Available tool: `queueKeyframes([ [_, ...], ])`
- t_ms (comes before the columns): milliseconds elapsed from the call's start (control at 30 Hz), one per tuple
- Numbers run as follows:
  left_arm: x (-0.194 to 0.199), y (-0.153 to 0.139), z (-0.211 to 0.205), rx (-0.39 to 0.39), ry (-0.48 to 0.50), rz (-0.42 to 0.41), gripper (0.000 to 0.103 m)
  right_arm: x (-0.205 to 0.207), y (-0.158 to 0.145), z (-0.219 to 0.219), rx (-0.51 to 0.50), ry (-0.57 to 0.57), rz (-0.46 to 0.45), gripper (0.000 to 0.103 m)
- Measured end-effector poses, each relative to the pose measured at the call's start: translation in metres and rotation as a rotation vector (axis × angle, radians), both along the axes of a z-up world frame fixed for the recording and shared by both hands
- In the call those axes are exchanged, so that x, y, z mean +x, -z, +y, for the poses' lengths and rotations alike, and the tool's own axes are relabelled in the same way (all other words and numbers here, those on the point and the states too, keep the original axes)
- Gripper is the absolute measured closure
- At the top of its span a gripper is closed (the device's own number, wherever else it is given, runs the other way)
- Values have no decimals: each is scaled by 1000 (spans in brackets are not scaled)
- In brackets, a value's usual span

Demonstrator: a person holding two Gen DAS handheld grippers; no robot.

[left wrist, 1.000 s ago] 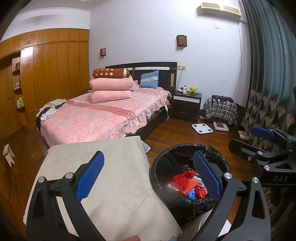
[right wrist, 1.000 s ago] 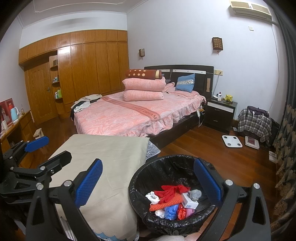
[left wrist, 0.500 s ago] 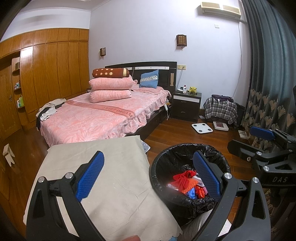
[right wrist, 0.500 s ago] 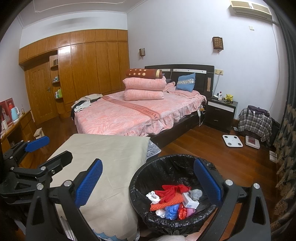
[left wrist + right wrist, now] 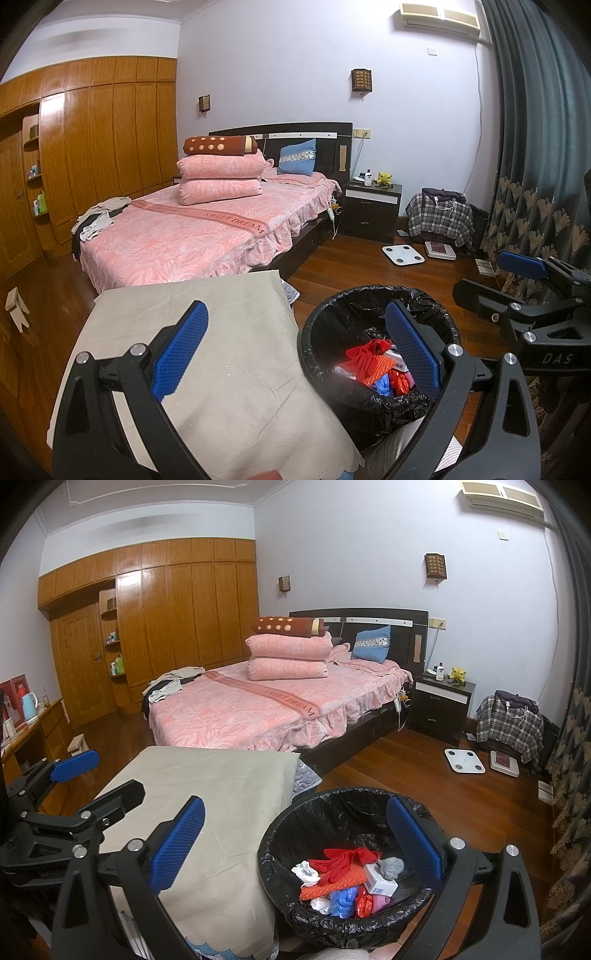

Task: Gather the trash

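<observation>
The left hand-held gripper point(image 5: 295, 347) hovers with its blue pads spread wide and nothing between them, over the seam where a beige-cloth-covered worktop point(image 5: 207, 332) meets a bin lined with a black bag point(image 5: 369, 299). The right hand-held gripper point(image 5: 295, 842) is likewise wide open and empty, hanging above the same two things. The bin stands on the wooden floor point(image 5: 424, 771), touching or just beside the worktop's right edge — which of the two cannot be told. The trash lies inside it: a red cloth point(image 5: 347, 860), an orange knitted piece point(image 5: 334, 884), a small white box point(image 5: 380, 880), a grey wad point(image 5: 392, 867), white crumpled tissue point(image 5: 306, 871) and blue plastic point(image 5: 341, 901). Behind stands a bed with a pink cover point(image 5: 192, 236).
</observation>
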State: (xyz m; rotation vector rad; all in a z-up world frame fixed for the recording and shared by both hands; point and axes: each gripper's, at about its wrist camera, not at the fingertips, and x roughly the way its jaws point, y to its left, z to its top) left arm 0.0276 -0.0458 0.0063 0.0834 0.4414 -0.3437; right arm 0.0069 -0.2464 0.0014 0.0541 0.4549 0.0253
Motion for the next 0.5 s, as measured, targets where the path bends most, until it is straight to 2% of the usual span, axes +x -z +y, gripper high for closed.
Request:
queueKeyframes([
  [500, 2, 11, -2, 3, 9, 20, 9, 1, 0, 4, 3, -1, 5, 6],
])
